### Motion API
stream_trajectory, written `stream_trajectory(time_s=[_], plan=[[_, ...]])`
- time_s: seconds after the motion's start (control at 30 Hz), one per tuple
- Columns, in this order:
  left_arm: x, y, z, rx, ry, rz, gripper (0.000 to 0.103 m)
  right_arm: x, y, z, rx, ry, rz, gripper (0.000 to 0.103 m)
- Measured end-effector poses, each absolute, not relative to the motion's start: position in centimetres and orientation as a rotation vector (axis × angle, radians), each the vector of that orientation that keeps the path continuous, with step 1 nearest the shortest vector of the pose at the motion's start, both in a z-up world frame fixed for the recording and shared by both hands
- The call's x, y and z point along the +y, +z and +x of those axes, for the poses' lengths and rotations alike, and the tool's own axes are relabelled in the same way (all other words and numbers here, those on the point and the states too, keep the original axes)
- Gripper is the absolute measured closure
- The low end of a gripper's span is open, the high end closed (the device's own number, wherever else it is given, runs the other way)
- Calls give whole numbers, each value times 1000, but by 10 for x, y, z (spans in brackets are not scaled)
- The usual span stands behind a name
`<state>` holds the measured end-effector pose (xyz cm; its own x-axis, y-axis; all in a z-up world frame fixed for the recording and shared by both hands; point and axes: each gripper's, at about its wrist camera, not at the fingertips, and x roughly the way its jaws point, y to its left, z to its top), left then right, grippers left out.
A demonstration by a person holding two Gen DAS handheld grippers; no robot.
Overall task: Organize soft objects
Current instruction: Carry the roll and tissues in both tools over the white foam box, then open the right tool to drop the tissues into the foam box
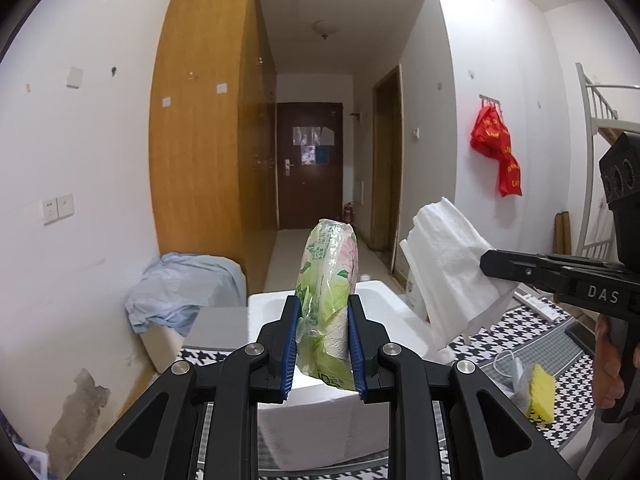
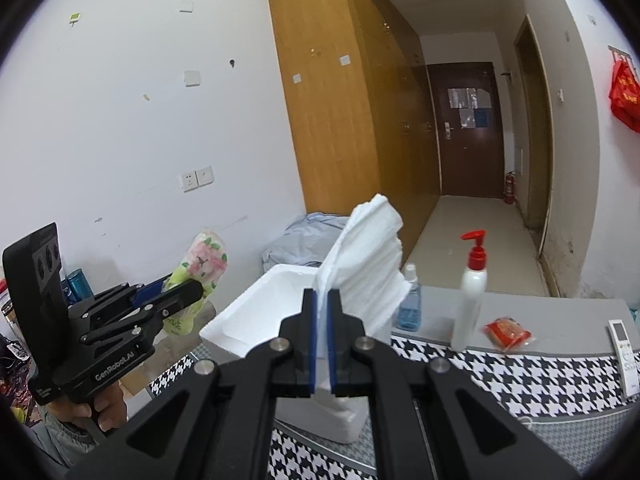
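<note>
My left gripper point(image 1: 323, 344) is shut on a floral green tissue pack point(image 1: 328, 300) and holds it upright above the white foam box point(image 1: 384, 296). My right gripper point(image 2: 322, 336) is shut on a stack of white tissue sheets point(image 2: 368, 260), held above the same foam box point(image 2: 256, 312). The tissue stack also shows in the left wrist view point(image 1: 452, 268), pinched by the right gripper point(image 1: 490, 264) to the right of the pack. The left gripper point(image 2: 192, 286) with the pack point(image 2: 200, 268) shows at left in the right wrist view.
The box stands on a houndstooth cloth point(image 2: 500, 376). On it are a white pump bottle point(image 2: 470, 300), a blue sanitizer bottle point(image 2: 410, 304), a red packet point(image 2: 507, 332), a remote point(image 2: 622, 340) and a yellow sponge point(image 1: 542, 392). A bin draped in blue cloth point(image 1: 188, 288) stands by the wall.
</note>
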<state>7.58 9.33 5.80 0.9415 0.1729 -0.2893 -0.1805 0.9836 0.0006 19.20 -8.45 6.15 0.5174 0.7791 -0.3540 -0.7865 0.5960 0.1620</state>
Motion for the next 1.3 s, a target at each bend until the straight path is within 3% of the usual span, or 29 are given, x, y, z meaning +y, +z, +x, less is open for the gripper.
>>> stream_trajectory(time_s=[0.97,1.03,1.1,1.13,1.17,1.3], plan=[[114,50,91,333,230,-71,79,-13,35,221,541,939,-135,96],[115,50,93,336,231,-75,79,-11,33,223,553,939,-139,89],[117,49,96,340,232,-77,79,-7,30,225,568,939,-147,40],[119,48,96,342,231,-79,79,-6,28,225,575,949,-143,30],[120,48,98,346,233,-82,79,-6,27,226,574,964,-132,25],[122,46,104,359,236,-88,79,-8,27,225,571,947,-135,25]])
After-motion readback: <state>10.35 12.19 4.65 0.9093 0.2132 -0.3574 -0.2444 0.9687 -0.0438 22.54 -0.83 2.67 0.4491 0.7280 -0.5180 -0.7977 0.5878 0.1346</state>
